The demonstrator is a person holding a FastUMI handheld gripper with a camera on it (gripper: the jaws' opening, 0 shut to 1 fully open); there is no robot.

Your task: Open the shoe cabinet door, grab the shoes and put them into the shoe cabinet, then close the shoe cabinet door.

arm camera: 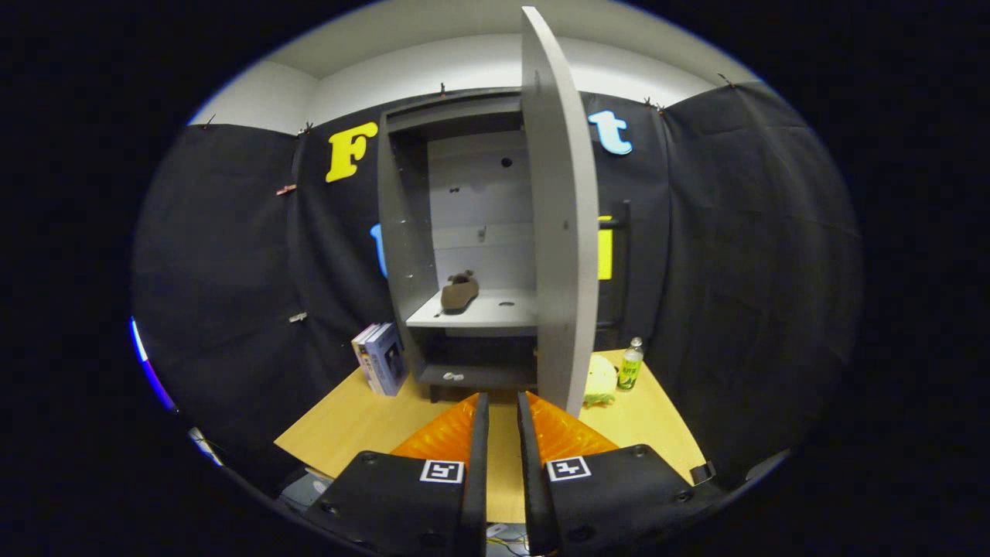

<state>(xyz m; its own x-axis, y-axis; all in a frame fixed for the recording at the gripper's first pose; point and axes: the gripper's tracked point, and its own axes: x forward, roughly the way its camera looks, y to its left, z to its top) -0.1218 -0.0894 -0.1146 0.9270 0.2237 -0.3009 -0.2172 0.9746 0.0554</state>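
Note:
A grey shoe cabinet stands on the wooden table beyond my fingers. Its door is swung open toward me, edge-on, on the right side. A brown shoe lies on the cabinet's middle shelf. My gripper hovers over the table in front of the cabinet, just left of the door's lower edge. Its fingers stand nearly together with only a narrow gap, and nothing is between them.
A few upright books lean by the cabinet's left foot. Right of the door sit a yellowish soft object and a green bottle. Black cloth walls close in the table on both sides.

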